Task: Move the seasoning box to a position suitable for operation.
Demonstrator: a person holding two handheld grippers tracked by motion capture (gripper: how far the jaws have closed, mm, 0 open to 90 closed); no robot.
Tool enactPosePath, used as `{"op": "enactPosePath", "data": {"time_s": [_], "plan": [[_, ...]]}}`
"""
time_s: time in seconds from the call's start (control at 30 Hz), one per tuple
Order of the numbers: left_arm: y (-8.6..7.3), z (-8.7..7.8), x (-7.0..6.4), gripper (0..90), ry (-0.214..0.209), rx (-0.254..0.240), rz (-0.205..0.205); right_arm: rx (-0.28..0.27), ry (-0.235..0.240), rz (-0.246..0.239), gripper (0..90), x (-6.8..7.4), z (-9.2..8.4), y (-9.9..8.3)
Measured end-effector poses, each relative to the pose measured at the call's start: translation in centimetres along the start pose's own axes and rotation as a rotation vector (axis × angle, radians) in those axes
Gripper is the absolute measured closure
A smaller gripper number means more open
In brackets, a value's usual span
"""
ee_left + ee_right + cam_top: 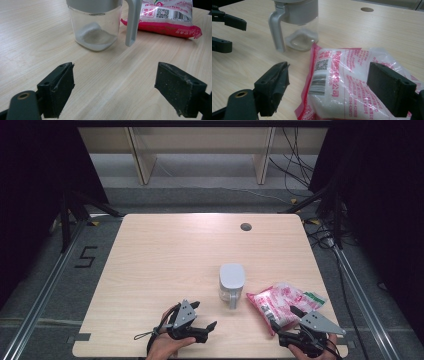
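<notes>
both claws stand apart and empty; nothing is started. the bag (347, 82) lies unopened ahead of the right claw (337, 87). the lidded jar (96, 23) stands ahead of the left claw (115, 90)

A matt wood-grain tabletop (165, 260), a clear glossy jar (96, 30) with matt grey plastic lid (232, 275), and a glossy plastic-film bag (342, 82) are shown.

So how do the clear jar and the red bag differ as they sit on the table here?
The jar stands upright; the bag lies flat. The jar is rigid clear plastic with a grey lid and handle; the bag is soft film printed in red with a barcode. The jar holds a thin layer of white grains; the bag is plump with them. Both rest on the table, ungripped.
</notes>
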State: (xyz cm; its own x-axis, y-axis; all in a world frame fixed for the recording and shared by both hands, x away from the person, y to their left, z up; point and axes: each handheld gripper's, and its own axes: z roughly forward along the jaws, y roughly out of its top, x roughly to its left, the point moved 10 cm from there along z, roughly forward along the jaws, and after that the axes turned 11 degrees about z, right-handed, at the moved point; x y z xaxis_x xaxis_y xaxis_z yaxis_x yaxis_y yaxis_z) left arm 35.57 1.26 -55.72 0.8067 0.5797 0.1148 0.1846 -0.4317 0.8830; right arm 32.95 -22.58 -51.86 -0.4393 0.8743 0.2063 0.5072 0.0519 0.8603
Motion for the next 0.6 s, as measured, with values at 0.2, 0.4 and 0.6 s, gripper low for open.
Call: {"op": "enactPosePath", "data": {"time_s": [0.2,0.4,0.6], "plan": [[-0.05,0.12,-0.33,14.9,-0.014,0.006,-0.008,0.001,0.002,0.002,18.6,-0.02,-0.01,-0.02],[-0.24,0.18,-0.33,15.1,-0.021,0.024,0.024,0.0,-0.001,0.0,18.6,-0.14,0.0,-0.01],[0.02,0.24,-0.78,15.5,-0.031,0.025,0.014,0.001,-0.006,-0.011,19.0,-0.17,0.05,-0.03]]}}
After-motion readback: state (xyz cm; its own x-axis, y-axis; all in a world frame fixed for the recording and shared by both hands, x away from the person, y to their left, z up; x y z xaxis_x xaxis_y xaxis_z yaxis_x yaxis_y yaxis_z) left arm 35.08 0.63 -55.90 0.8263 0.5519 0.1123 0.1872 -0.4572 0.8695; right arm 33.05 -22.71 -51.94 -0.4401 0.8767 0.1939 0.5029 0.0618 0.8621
